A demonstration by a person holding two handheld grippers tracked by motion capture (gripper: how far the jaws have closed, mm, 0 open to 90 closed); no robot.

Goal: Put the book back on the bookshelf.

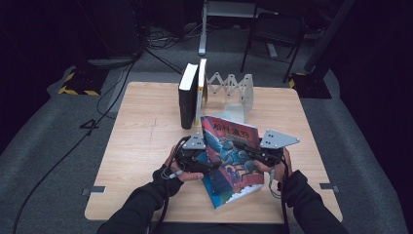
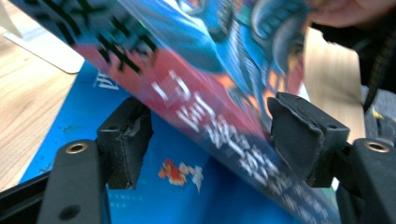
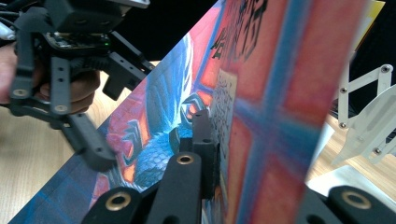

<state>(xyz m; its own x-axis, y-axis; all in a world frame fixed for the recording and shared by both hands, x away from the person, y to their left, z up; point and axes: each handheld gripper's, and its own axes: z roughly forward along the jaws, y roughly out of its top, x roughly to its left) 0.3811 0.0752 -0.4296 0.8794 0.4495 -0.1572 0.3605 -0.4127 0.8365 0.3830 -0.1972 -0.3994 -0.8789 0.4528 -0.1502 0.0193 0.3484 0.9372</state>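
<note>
Near the worktop's front edge: colourful book (image 1: 229, 161) held tilted between both grippers, a bit off the worktop (image 1: 146, 141).
Left gripper (image 1: 207, 165): high view has it at the book's left edge; its own view shows the jaws apart, the book's edge (image 2: 219, 135) running between them, not pinched.
Right gripper (image 1: 248, 147): its own view shows it clamped on the book's cover (image 3: 280, 93), one jaw each side.
Back of worktop: two upright books (image 1: 192, 92) beside a white folding rack (image 1: 234, 95).
Right gripper view extra: the left gripper (image 3: 100, 158) from the front, touching the cover.
</note>
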